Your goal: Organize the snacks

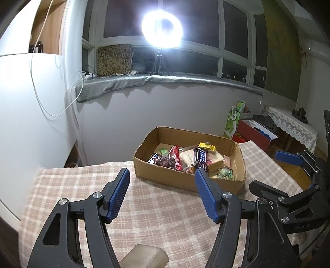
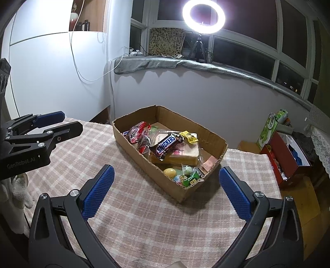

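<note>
An open cardboard box (image 1: 165, 174) (image 2: 136, 148) sits on a pink checked tablecloth (image 1: 156, 216) (image 2: 144, 216). It holds several snacks: a Snickers bar (image 1: 201, 157) (image 2: 166, 145), a red packet (image 1: 176, 157) (image 2: 137, 131), a wrapped cake (image 2: 185, 153), a yellow packet (image 1: 207, 146) (image 2: 188, 136) and green sweets (image 1: 225, 174) (image 2: 190, 178). My left gripper (image 1: 162, 191) is open and empty, just short of the box's near wall. My right gripper (image 2: 167, 189) is open and empty, in front of the box's near corner. Each gripper shows in the other's view: the right (image 1: 288, 165), the left (image 2: 55, 123).
A white cabinet (image 1: 31, 99) stands to the left. A windowsill with a ring light (image 1: 162, 29) (image 2: 203, 17) lies behind. A green carton (image 1: 234, 119) (image 2: 270, 128) and a red box (image 1: 255, 134) (image 2: 285, 158) stand on the floor to the right, beyond the table edge.
</note>
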`<action>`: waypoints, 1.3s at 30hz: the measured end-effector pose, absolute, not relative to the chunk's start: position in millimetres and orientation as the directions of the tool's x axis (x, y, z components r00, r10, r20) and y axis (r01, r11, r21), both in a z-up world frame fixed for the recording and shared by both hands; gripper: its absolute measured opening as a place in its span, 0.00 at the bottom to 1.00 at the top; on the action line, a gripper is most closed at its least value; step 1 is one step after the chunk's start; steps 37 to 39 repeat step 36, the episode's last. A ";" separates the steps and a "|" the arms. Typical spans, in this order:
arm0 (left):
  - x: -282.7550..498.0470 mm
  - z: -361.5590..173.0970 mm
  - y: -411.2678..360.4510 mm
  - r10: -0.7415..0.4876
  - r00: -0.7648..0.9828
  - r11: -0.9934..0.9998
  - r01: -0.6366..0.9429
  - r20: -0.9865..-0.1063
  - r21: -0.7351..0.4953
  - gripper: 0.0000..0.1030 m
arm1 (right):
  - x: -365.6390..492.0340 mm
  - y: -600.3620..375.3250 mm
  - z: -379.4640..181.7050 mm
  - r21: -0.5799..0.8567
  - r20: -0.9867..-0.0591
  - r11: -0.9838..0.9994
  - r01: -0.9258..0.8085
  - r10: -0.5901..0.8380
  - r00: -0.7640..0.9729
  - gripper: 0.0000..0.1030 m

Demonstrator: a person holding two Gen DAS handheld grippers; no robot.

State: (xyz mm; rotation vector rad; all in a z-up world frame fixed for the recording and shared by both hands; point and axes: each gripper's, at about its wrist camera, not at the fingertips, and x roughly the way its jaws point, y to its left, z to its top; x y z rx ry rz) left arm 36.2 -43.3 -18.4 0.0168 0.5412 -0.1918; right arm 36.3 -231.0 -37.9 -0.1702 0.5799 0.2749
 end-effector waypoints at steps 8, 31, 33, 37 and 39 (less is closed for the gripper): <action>35.4 -20.0 -47.8 -0.182 0.837 0.980 0.194 -0.516 -0.030 0.73 | 34.6 -235.6 -39.7 -0.059 -0.558 0.961 -0.271 0.193 0.807 1.00; 33.9 -20.2 -50.4 -0.184 0.837 0.980 0.199 -0.516 -0.026 0.73 | 35.3 -237.7 -47.6 -0.054 -0.570 0.969 -0.240 0.167 0.804 1.00; 32.0 -20.0 -51.6 -0.186 0.844 0.978 0.206 -0.503 -0.017 0.73 | 35.3 -238.1 -47.9 -0.051 -0.573 0.970 -0.238 0.166 0.803 1.00; 31.7 -20.6 -53.9 -0.184 0.844 0.977 0.212 -0.503 -0.003 0.73 | 35.6 -238.2 -49.1 -0.052 -0.577 0.970 -0.237 0.165 0.800 1.00; 31.7 -20.6 -53.9 -0.184 0.844 0.977 0.212 -0.503 -0.003 0.73 | 35.6 -238.2 -49.1 -0.052 -0.577 0.970 -0.237 0.165 0.800 1.00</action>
